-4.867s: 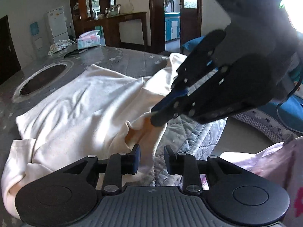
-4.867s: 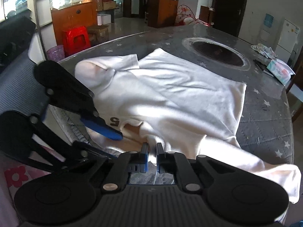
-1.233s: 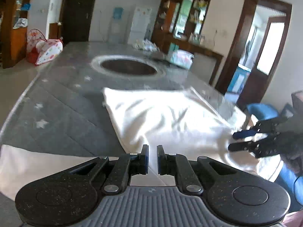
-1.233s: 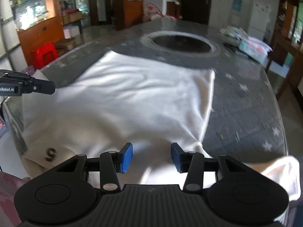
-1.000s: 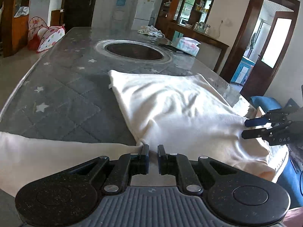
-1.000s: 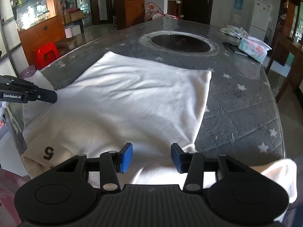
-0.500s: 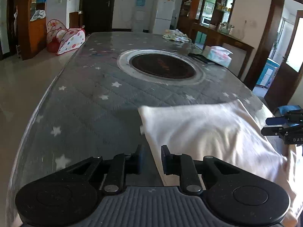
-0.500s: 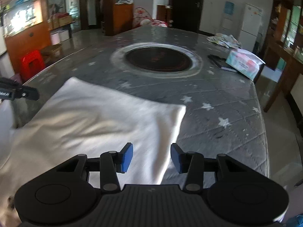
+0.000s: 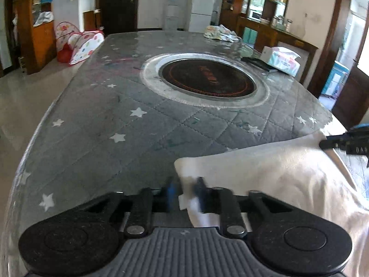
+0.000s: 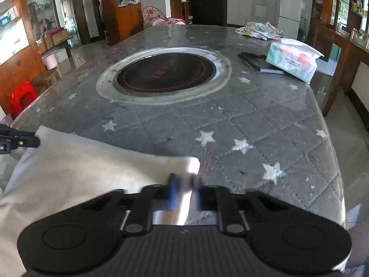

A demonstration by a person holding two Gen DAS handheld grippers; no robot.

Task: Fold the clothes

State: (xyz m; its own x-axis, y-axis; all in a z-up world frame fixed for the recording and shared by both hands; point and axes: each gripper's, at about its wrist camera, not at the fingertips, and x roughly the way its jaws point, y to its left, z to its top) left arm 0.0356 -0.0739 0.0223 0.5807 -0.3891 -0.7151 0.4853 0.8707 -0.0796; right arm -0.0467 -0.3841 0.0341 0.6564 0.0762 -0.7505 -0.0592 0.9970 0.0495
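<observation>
A white garment (image 9: 265, 180) lies on the near part of the grey star-patterned table (image 9: 138, 138). In the left wrist view my left gripper (image 9: 185, 192) is at the garment's far left corner. Its blurred jaws are closing, with the cloth's edge between them. In the right wrist view my right gripper (image 10: 184, 191) is at the far right corner of the garment (image 10: 92, 170). Its jaws are also closing with cloth between them. Each gripper shows at the edge of the other view: the right gripper (image 9: 341, 144), the left gripper (image 10: 20, 140).
A round dark hotplate recess (image 10: 166, 73) with a metal ring sits mid-table beyond the garment. A tissue pack (image 10: 293, 62), a dark notebook (image 10: 260, 63) and a crumpled cloth (image 10: 258, 30) lie at the far right. The table's edges drop to the floor on both sides.
Both grippers have travelled forward over the garment to its far corners. The right jaws have gone from wide apart to nearly together. The left jaws parted slightly, then narrowed on the cloth.
</observation>
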